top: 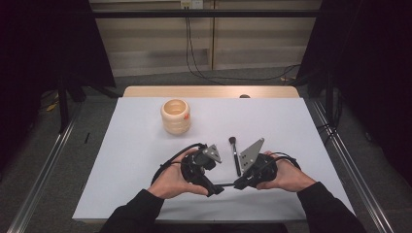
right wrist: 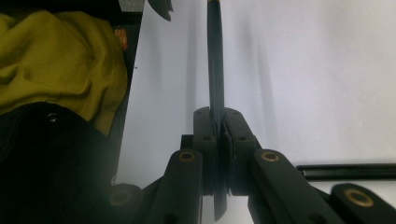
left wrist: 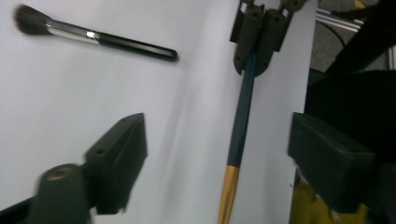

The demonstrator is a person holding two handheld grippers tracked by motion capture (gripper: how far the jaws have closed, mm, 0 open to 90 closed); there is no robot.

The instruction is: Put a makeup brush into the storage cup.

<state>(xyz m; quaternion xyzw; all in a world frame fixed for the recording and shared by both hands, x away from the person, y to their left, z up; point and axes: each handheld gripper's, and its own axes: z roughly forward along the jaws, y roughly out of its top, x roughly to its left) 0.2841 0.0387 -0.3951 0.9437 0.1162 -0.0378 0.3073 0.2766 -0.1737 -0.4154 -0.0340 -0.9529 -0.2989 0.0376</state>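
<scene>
A slim brush with a dark teal handle (left wrist: 240, 121) and a gold ferrule (left wrist: 228, 191) is held level just above the white table, near its front edge. My right gripper (right wrist: 217, 123) is shut on that handle (right wrist: 215, 70); the same grip shows in the high view (top: 240, 183). My left gripper (left wrist: 219, 140) faces it from the left with its jaws wide open on either side of the handle, not touching it. In the high view the left gripper (top: 216, 189) and the thin brush (top: 228, 185) sit between the two hands.
A black-handled makeup brush (top: 235, 156) with a dark bristle head (left wrist: 28, 19) lies on the white table (top: 136, 160) just beyond the grippers. A round wooden cup (top: 175, 116) stands farther back, left of centre. A yellow garment (right wrist: 60, 60) lies past the table's front edge.
</scene>
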